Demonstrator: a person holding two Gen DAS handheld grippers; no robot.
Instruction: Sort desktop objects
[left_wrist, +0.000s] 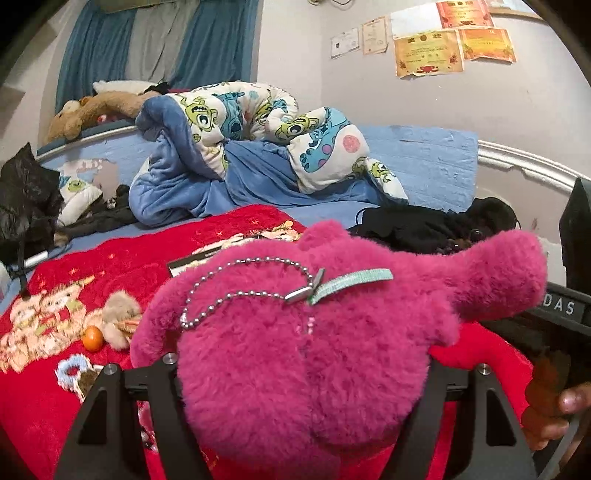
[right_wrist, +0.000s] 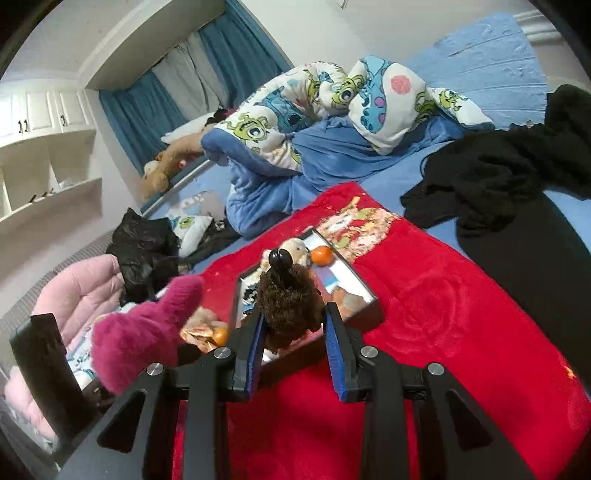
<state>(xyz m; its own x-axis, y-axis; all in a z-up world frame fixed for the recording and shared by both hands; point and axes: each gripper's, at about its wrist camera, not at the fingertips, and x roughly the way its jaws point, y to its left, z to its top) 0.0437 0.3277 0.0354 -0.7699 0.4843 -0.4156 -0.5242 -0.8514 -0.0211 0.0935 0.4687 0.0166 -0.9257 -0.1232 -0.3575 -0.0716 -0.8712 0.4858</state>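
Note:
A big magenta plush toy (left_wrist: 314, 350) with a bead chain (left_wrist: 229, 284) and a teal loop fills the left wrist view. My left gripper (left_wrist: 301, 369) is shut on it, its fingertips buried in the fur. The same plush (right_wrist: 147, 332) shows at the left of the right wrist view. My right gripper (right_wrist: 294, 314) is shut on a small brown furry toy (right_wrist: 286, 306) with a black clip on top, held over a black-framed shiny tray (right_wrist: 364, 301). An orange (right_wrist: 321, 254) and a beige plush (right_wrist: 295, 249) appear in that tray.
All this sits on a red blanket (right_wrist: 443, 314) on a blue bed. Another orange (left_wrist: 91, 338), a beige plush (left_wrist: 118, 321) and a blue ring (left_wrist: 72, 369) lie at its left. Black clothes (right_wrist: 498, 177), a cartoon quilt (left_wrist: 240, 118) and a black bag (right_wrist: 144, 251) lie around. A thumb (left_wrist: 574, 400) shows at right.

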